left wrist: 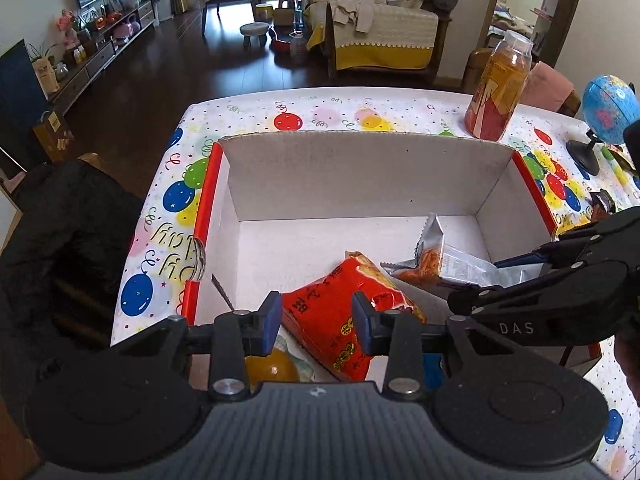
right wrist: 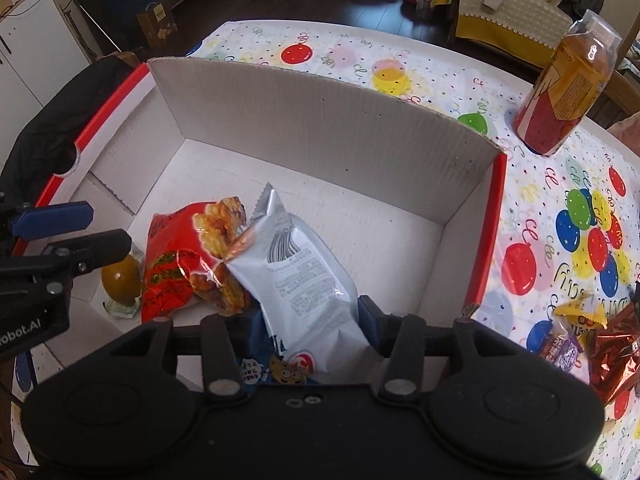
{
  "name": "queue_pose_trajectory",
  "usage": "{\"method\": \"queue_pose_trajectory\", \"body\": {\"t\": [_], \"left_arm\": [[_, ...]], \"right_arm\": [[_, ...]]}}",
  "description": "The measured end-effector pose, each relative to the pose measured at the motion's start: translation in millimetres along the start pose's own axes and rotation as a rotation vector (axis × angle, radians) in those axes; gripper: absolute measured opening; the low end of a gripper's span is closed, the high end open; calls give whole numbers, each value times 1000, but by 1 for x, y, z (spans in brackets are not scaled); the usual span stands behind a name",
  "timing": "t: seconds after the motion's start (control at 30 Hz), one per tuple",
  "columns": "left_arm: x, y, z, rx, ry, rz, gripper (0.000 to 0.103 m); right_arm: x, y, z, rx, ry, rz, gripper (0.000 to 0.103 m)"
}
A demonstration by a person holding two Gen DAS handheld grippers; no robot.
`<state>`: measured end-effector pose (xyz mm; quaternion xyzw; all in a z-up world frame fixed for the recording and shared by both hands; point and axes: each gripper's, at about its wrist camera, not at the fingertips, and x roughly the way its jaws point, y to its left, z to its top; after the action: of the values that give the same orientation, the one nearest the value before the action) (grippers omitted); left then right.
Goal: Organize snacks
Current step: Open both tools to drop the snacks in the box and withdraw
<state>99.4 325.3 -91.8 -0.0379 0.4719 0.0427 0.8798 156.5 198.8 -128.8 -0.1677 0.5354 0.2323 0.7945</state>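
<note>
A white cardboard box with red edges [left wrist: 360, 176] [right wrist: 320, 120] stands on the balloon-print table. Inside lie a red snack bag [left wrist: 340, 320] [right wrist: 180, 264], a silver snack bag [left wrist: 444, 260] [right wrist: 304, 280] and a small amber jelly cup [left wrist: 272, 368] [right wrist: 120, 278]. My left gripper [left wrist: 316, 318] is open, its pads either side of the red bag's near end. My right gripper [right wrist: 308, 320] straddles the silver bag's lower end, with the jaws close against it. The right gripper also shows in the left wrist view [left wrist: 560, 280].
A tall orange drink bottle [left wrist: 500, 88] [right wrist: 564, 88] stands behind the box on the right. A small globe [left wrist: 604, 108] stands at the far right. Loose wrapped snacks [right wrist: 592, 344] lie on the table right of the box. A dark jacket [left wrist: 60, 240] hangs at the left.
</note>
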Motion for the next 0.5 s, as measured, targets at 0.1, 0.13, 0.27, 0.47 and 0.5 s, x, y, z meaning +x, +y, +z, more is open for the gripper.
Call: {"method": "queue_pose_trajectory", "body": {"t": [0.1, 0.13, 0.27, 0.47, 0.5], "left_arm": [[-4, -1, -2, -3, -4, 4, 40], [-7, -1, -3, -6, -6, 4, 44], [-20, -4, -5, -9, -30, -2, 51], [-43, -11, -7, -1, -72, -3, 57], [-46, -13, -8, 2, -78, -2, 57]], "right_arm": [[-8, 1, -2, -2, -17, 3, 58], [-12, 2, -3, -2, -26, 7, 64], [-29, 2, -7, 2, -60, 13, 70], [-61, 0, -17, 14, -124, 30, 82], [-67, -1, -19, 17, -133, 31, 82]]}}
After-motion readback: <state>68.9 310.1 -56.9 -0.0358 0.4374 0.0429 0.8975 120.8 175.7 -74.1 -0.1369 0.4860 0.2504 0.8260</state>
